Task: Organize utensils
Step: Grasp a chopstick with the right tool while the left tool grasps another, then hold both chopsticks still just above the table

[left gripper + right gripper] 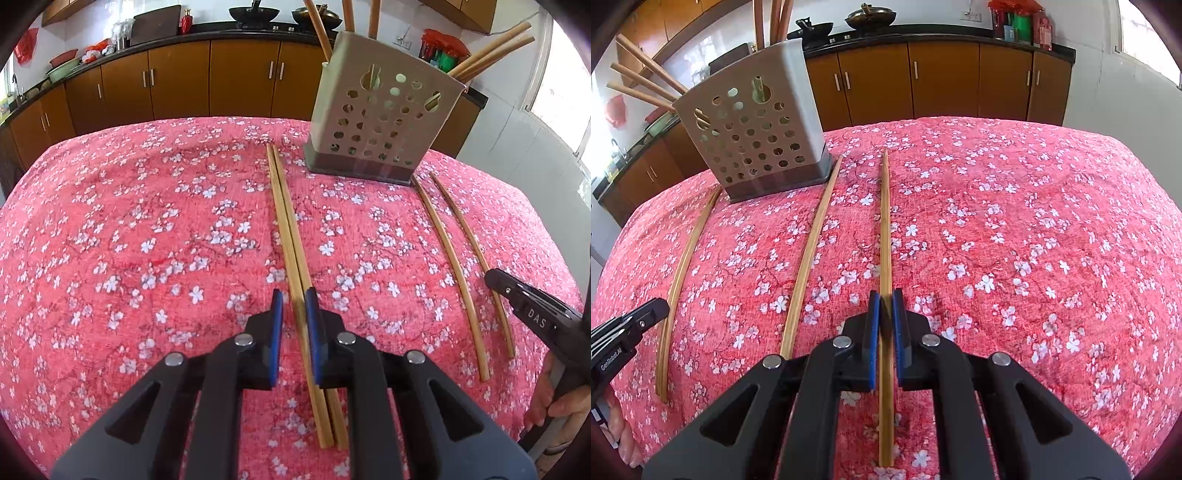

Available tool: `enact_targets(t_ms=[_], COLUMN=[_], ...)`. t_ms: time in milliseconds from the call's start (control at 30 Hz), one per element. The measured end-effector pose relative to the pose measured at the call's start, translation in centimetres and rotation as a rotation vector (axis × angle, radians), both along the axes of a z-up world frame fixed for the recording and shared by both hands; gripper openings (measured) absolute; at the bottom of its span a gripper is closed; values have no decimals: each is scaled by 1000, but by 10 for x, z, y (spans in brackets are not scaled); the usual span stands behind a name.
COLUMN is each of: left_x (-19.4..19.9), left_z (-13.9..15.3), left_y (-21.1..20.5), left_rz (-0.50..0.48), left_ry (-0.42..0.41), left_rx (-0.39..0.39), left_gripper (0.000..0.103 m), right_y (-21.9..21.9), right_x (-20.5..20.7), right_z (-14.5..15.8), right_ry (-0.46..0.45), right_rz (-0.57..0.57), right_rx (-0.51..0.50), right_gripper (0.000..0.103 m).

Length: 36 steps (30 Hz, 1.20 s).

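Note:
A pair of wooden chopsticks (291, 236) lies side by side on the pink floral cloth (147, 240). My left gripper (294, 314) straddles its near part, jaws almost closed. The right pad touches the pair, and a thin strip of cloth shows beside the left pad. My right gripper (885, 314) is shut on a single chopstick (885, 221) that points at the far edge. Another loose chopstick (809, 258) lies just left of it. The perforated grey holder (380, 122) stands at the back with several chopsticks in it. The holder (757, 140) also shows in the right wrist view.
The table drops away on all sides under the cloth. Brown cabinets (177, 81) and a dark counter with woks (255, 14) run behind it. A hand (565, 406) grips the right tool at the right edge. The left gripper (653, 308) shows beside the pair (683, 266).

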<state>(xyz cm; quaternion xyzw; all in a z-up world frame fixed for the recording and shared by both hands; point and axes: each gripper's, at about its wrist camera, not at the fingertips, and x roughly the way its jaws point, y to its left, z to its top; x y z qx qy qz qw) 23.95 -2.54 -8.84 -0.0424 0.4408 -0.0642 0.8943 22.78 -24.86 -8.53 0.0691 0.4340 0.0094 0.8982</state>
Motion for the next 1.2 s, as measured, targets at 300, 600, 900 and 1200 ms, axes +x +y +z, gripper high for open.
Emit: enact_targets(t_ms=[300,600,900,1200], left_x=[9,11,15,15], left_z=[-3,-6,-6,-7], left_y=[1,3,56,58], left_rz=[19,26,103,107], left_ry=[-16,-11,-24,-26], left_rx=[37,58,56,34], left_gripper=[15,9,11,11], right_y=[9,9,-7,-6], right_x=[1,3,7,7], right_z=[0,1,0,0], right_ry=[-4,-5,-22,-20], right_rz=[33,57,9,9], right_rx=[4,2,-14,1], right_gripper=[9,9,8,9])
